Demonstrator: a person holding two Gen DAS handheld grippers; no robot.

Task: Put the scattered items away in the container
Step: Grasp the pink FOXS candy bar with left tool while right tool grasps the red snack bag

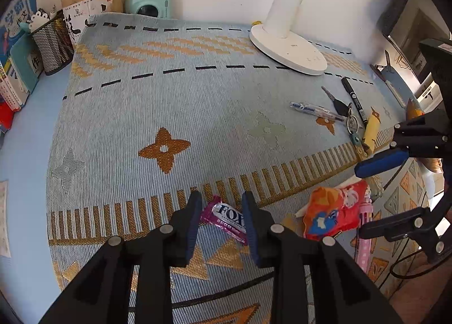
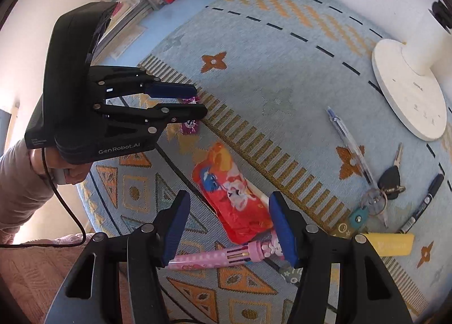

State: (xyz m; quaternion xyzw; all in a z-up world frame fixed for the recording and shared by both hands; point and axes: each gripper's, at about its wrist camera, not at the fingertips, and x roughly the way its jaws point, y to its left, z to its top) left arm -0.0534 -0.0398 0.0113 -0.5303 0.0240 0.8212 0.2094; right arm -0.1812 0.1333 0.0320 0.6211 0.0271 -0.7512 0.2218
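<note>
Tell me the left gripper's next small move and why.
Probably close the left gripper on the purple candy packet. Its fingers are open on either side of the packet, which lies flat on the blue cloth, and in the right wrist view they sit low beside it, so it looks ready to grasp.

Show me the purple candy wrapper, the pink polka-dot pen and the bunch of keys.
purple candy wrapper [image 1: 230,219]: left wrist view, on its white label.
pink polka-dot pen [image 2: 214,257]: right wrist view, mid-barrel.
bunch of keys [image 2: 389,178]: right wrist view, on the black key head.

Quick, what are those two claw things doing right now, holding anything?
Left gripper: jaws open, straddling the purple candy wrapper, nothing gripped.
Right gripper: jaws open, empty, above the pink pen.
</note>
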